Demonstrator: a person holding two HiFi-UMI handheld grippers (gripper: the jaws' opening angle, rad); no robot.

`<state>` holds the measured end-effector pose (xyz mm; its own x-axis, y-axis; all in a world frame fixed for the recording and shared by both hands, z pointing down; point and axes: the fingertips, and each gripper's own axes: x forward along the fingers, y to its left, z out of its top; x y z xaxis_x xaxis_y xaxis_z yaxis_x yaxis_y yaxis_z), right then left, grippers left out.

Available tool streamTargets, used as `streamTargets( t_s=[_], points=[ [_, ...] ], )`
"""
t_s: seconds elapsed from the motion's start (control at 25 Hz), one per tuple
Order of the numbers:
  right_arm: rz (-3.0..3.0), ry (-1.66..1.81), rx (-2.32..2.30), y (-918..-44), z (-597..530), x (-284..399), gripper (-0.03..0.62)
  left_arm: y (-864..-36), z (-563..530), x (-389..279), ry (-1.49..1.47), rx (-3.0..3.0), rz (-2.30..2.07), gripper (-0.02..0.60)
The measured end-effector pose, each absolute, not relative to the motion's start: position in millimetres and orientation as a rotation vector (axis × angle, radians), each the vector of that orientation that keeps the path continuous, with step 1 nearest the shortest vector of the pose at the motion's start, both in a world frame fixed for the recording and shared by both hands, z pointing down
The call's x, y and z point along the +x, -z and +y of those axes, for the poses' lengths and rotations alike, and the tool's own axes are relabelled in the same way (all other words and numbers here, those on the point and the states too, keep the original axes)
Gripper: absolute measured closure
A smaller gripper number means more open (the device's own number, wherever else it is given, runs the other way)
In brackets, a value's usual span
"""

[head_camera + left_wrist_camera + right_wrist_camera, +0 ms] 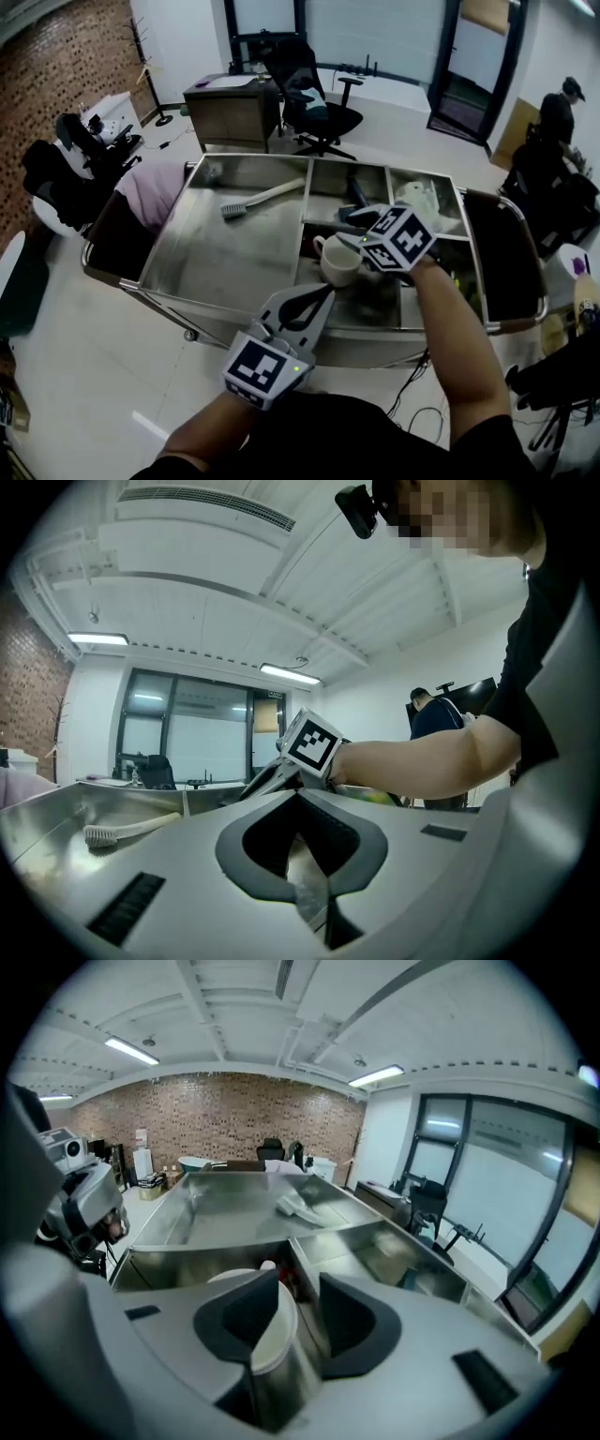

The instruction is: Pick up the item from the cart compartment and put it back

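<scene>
A white mug (337,261) stands in the cart's (225,258) middle front compartment. My right gripper (353,246) reaches down to it from the right, jaws open. In the right gripper view the mug (270,1330) lies under the left jaw, with its near wall in the gap of the right gripper (300,1288); I cannot see the pads pressing on it. My left gripper (327,292) hovers over the cart's front rim, pointing towards the mug, shut and empty. In its own view the left gripper (300,797) has its tips together, with the right forearm (422,761) beyond.
A white-handled brush (261,198) lies in the large left compartment. A dark object (354,192) and a white item (415,197) sit in the far compartments. Pink cloth (150,192) hangs at the cart's left end. An office chair (314,103) and desk (232,108) stand behind.
</scene>
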<state>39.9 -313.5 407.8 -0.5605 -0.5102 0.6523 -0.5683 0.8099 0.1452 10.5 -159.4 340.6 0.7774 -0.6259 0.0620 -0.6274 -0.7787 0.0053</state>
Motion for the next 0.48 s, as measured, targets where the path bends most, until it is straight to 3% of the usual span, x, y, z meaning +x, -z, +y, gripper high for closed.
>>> streamTargets(
  t_s=[0.48],
  points=[
    [-2.050,-0.124,0.578,-465,-309,34,0.462,-346,-162,4,-0.079,2.929,-1.004,0.581]
  ],
)
